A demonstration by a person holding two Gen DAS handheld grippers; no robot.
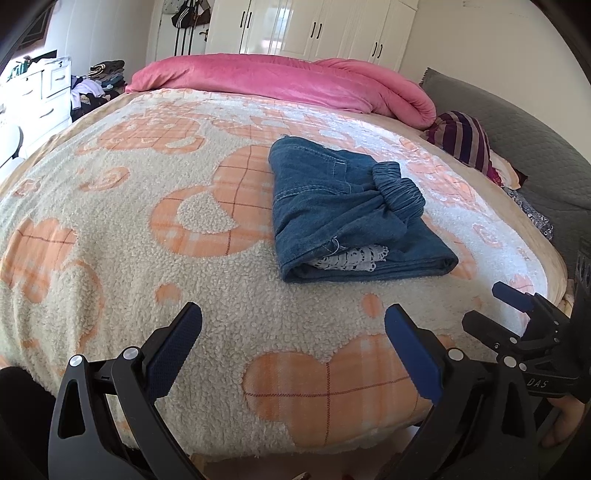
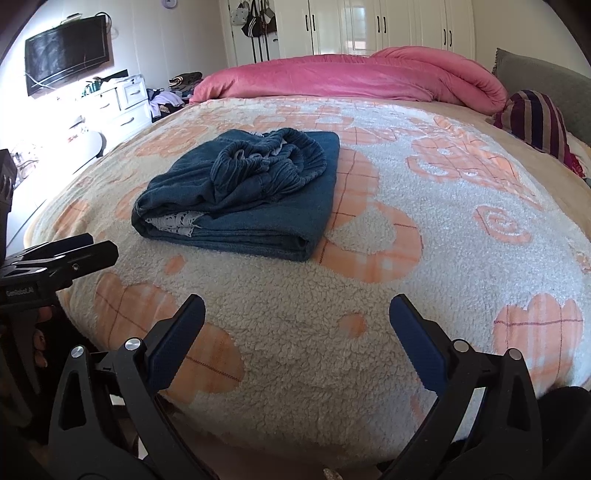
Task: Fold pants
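Note:
The blue denim pants (image 1: 343, 210) lie folded into a compact stack on the fleece bed blanket (image 1: 147, 258), elastic waistband bunched on top and white lace trim peeking from the near edge. In the right wrist view the pants (image 2: 243, 192) sit left of centre. My left gripper (image 1: 293, 325) hovers open over the near edge of the bed, well short of the pants, holding nothing. My right gripper (image 2: 297, 314) is also open and empty, the same distance back. Each gripper shows at the side of the other's view: the right gripper (image 1: 495, 306), the left gripper (image 2: 103, 245).
A rolled pink duvet (image 1: 288, 81) lies along the far side of the bed. A striped garment (image 1: 461, 140) and other clothes rest by the grey headboard (image 1: 532, 122) at right. White drawers (image 2: 122, 99), a wall television (image 2: 66, 51) and wardrobes (image 1: 314, 29) stand beyond.

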